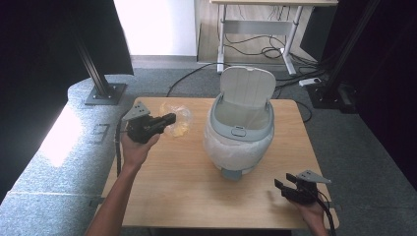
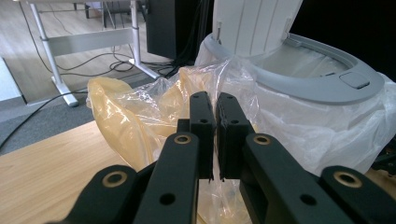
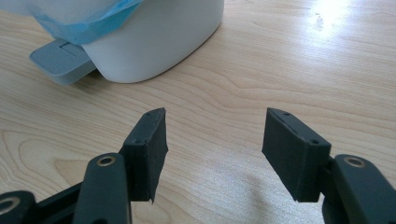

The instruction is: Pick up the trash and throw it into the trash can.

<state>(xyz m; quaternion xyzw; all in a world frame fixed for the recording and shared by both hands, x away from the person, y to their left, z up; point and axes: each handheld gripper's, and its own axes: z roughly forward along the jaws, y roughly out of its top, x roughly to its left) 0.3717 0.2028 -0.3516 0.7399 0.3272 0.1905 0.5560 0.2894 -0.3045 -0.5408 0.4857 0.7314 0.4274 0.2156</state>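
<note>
Two grippers were at work over the wooden tabletop [image 1: 187, 187]. The left gripper [image 1: 169, 118], held above the far left part of the tabletop, had its jaws pinched together on a crumpled clear plastic bag [image 1: 178, 120] with a yellowish tint; in the left gripper view the film [image 2: 140, 116] bunched up around and behind the closed black jaws, with a thin strip of it caught between them. That bag hung just beside the left flank of a white pedal bin [image 1: 239, 132], which stood near the middle of the tabletop towards the far edge. The bin's lid [image 1: 247, 88] stood upright and open, and a translucent liner [image 1: 231, 147] was folded down over its outer wall below the grey rim [image 2: 299, 84]. A grey foot pedal [image 3: 58, 59] stuck out at the bin's base towards the near edge. The right gripper [image 1: 284, 186] rested low at the near right corner, well apart from the bin, its jaws standing moderately apart with nothing between them but bare wood.
</note>
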